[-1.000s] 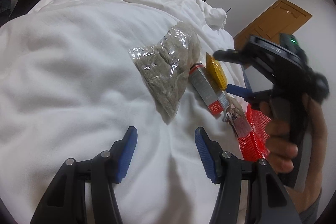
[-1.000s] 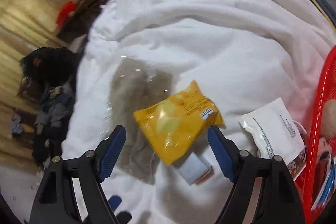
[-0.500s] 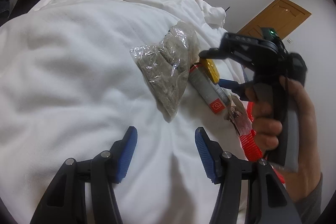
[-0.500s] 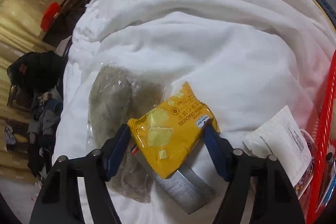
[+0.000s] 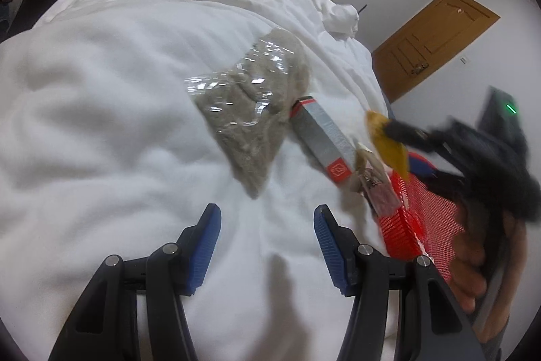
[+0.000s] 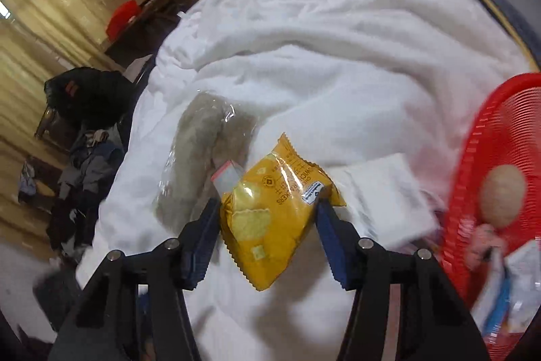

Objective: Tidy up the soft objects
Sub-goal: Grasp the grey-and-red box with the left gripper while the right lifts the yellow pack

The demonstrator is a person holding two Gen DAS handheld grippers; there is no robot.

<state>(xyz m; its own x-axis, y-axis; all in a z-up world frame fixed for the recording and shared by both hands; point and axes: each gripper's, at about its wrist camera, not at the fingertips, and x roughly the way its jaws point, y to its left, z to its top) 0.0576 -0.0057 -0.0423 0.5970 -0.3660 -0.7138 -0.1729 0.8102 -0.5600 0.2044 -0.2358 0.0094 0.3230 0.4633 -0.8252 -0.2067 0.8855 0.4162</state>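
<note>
The right gripper (image 6: 267,227) is clamped on the yellow cracker packet (image 6: 274,219), its blue pads pressing the packet's two long sides, and the packet appears lifted clear of the white duvet (image 6: 321,63), though the blur leaves that uncertain. What the coming move turns on is the red mesh basket (image 6: 490,137): in the right wrist view it lies at about three o'clock from the held packet, near but not touching, so the carry looks like a short swing to the right and then a release over the rim. The packet's long axis runs from about seven o'clock up to one o'clock, tilted across the jaws. The right arm is plainly the nearer one. The left gripper (image 5: 267,246) hangs open and empty over the duvet, with the clear bag of grey fluff (image 5: 253,117) at twelve o'clock from it and the grey-and-red box (image 5: 321,141) at about one o'clock, just beside the bag. Motion blur smears the basket and its contents; a pale round thing (image 6: 502,197) and some wrappers lie inside, too soft to name. In the left wrist view the right gripper is a dark streak, and the white flat pack (image 6: 382,192) beside the basket is partly hidden.
</note>
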